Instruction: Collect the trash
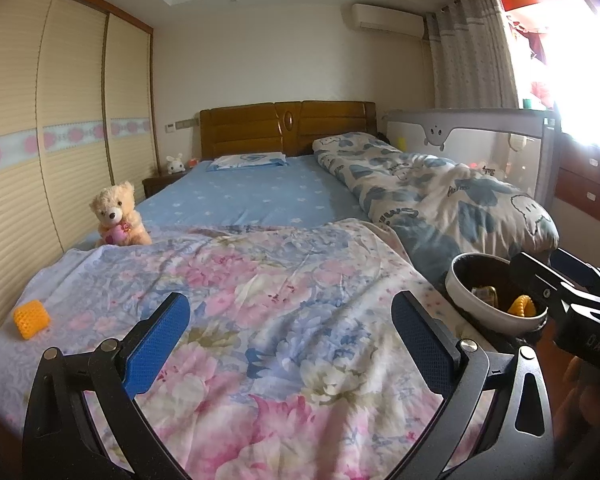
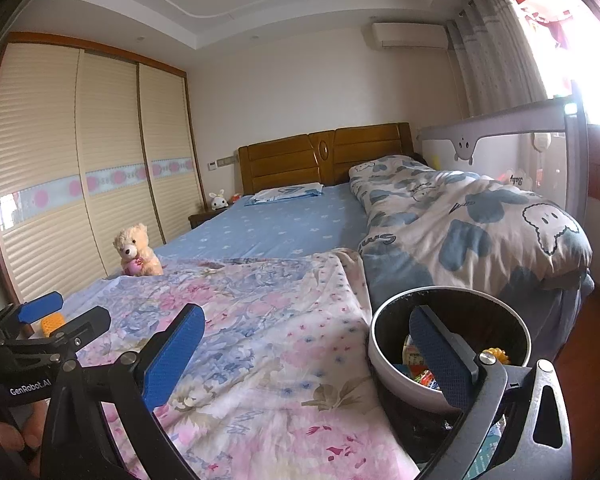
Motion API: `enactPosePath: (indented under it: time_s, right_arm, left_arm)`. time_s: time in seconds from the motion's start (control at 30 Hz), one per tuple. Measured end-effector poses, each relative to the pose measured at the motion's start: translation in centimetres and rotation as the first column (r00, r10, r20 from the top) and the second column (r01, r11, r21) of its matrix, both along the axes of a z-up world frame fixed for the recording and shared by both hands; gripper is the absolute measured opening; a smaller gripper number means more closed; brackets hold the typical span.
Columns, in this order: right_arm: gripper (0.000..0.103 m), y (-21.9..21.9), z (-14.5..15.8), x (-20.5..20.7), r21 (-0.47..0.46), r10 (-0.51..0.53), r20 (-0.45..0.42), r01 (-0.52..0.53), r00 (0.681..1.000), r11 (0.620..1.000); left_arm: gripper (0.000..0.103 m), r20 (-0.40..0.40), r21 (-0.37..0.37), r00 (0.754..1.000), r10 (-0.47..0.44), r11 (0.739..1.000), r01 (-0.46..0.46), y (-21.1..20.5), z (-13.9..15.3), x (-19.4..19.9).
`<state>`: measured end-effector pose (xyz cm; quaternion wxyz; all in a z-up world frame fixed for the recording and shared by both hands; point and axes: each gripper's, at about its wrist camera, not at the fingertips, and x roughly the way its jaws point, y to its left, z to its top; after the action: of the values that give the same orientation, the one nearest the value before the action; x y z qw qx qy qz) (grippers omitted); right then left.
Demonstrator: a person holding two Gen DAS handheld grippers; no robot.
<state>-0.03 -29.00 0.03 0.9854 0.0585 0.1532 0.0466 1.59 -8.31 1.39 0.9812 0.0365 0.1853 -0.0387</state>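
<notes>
Floral quilt (image 1: 260,300) across bedroom bed, wardrobe (image 1: 40,140) alongside

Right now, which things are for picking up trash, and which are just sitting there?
For the job:
- yellow mesh piece on the floral blanket
- trash bin, already holding scraps
- left hand-held gripper, open
- right hand-held gripper, open

Just lying about:
- teddy bear
- white bunny toy
- blue pillow
- cloud-print quilt

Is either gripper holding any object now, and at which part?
No. The left gripper and the right gripper are both open, nothing between their fingers.
</notes>
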Motion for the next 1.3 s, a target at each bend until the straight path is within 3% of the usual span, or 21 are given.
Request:
enactPosePath:
  time_s: [1.3]
  right_arm:
    - [0.103,0.66,0.34,-0.12,0.008,0.004,0.008,-0.004,1.0,1.0]
  left_arm:
    - [0.103,-0.004,-0.002,1.0,0.0,1.0,0.0,-0.08,-0.08,0.02]
